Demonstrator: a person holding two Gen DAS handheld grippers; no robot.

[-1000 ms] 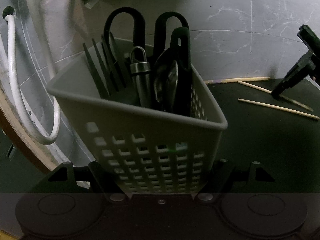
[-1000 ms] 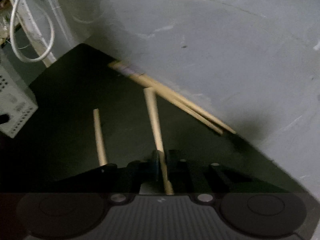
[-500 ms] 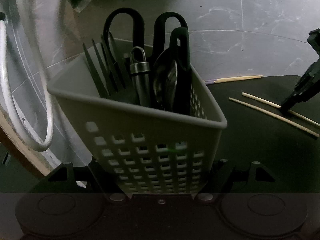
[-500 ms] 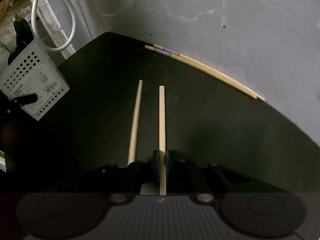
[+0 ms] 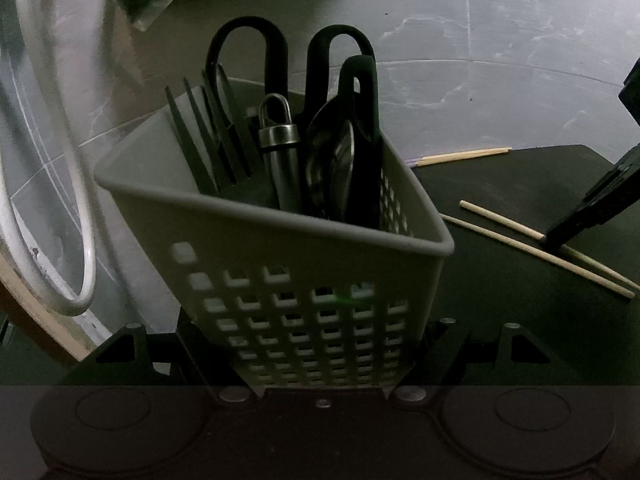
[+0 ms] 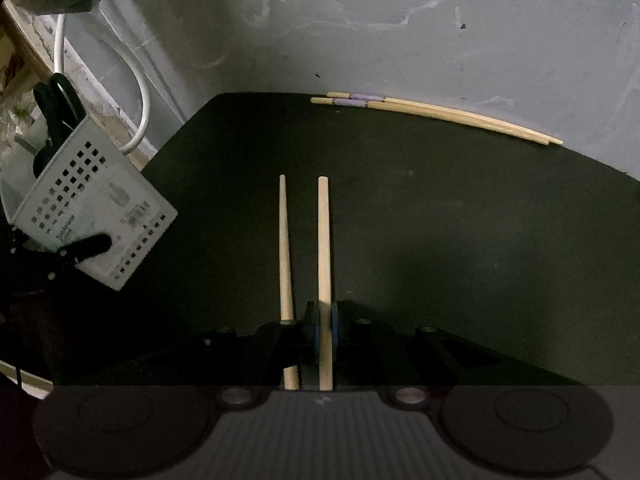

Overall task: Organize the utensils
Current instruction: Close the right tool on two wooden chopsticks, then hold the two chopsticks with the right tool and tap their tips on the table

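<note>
Basket [image 6: 92,216] sits at the left of the right wrist frame, utensils [image 5: 280,132] standing in it. Two chopsticks [image 6: 324,240] lie side by side at centre; another pair [image 6: 440,114] lies upper right along the mat [image 6: 480,260] edge.

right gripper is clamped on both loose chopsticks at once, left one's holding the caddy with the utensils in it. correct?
Not quite. The right gripper is shut on only one chopstick; the second chopstick lies beside it, outside the pads, as the right wrist view shows. The rest holds: the left gripper is holding the caddy with the utensils standing in it.
</note>
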